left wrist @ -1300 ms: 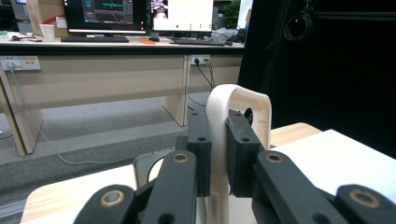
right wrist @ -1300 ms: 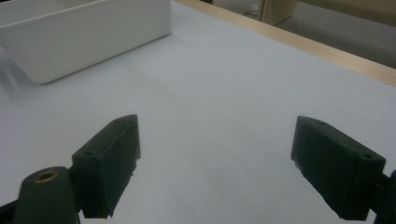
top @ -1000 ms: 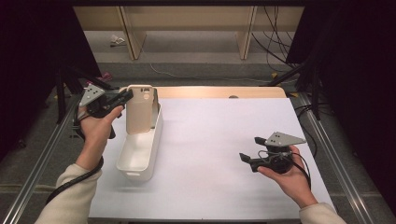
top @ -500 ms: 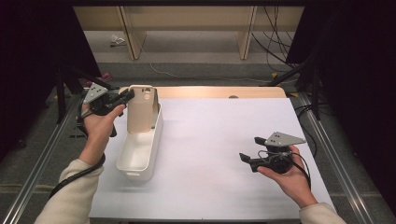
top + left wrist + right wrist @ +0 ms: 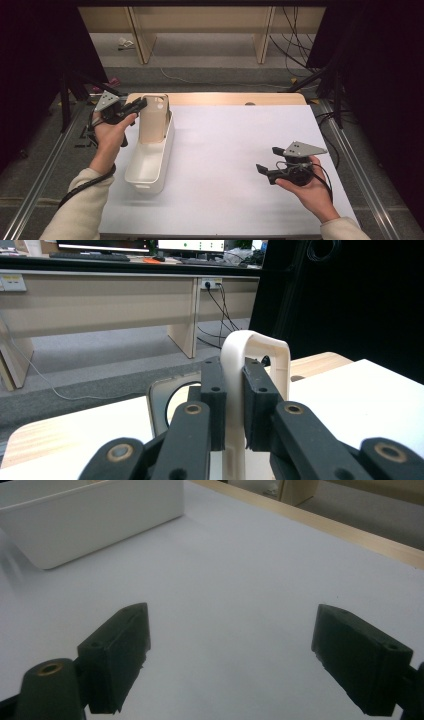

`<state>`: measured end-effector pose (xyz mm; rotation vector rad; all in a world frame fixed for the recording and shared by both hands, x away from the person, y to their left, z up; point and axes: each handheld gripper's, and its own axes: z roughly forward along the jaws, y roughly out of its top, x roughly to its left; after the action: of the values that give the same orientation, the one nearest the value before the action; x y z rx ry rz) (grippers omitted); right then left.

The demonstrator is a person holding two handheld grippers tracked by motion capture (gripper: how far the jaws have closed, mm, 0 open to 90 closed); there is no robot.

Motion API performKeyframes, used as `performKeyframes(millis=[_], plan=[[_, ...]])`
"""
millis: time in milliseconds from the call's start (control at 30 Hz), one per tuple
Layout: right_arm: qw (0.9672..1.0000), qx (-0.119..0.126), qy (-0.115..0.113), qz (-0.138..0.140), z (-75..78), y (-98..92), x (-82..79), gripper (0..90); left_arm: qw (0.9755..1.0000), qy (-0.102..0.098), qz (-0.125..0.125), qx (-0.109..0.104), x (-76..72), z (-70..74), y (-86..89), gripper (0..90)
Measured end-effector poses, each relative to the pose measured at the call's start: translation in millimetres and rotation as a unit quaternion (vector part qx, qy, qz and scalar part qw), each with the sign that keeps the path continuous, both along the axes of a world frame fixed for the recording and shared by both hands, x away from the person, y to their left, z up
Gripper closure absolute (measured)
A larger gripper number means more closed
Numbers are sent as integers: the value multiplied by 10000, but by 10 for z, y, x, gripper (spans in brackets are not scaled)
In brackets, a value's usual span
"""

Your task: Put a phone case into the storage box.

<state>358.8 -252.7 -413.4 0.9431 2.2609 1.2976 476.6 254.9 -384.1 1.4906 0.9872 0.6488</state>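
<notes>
At the upper left of the high view, your left gripper (image 5: 139, 105) clamps the rim of a beige lid (image 5: 153, 118) standing upright in the far end of a white bin (image 5: 148, 167), while your right gripper (image 5: 263, 170), lower right, hovers with jaws wide over the white table (image 5: 225, 140).

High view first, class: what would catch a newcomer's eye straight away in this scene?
The left gripper, at the table's far left, is clamped on a beige panel that stands upright in the far end of a long white bin. The right gripper rests near the right edge of the white table, jaws wide open with nothing between them.
</notes>
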Motion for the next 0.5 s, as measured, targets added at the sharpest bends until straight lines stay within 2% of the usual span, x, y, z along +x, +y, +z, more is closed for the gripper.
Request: performKeyframes(millis=[500], plan=[[10000,-2,14,17,-3,2,0,165,9998,165,-6,117,99,-110,-42,814]])
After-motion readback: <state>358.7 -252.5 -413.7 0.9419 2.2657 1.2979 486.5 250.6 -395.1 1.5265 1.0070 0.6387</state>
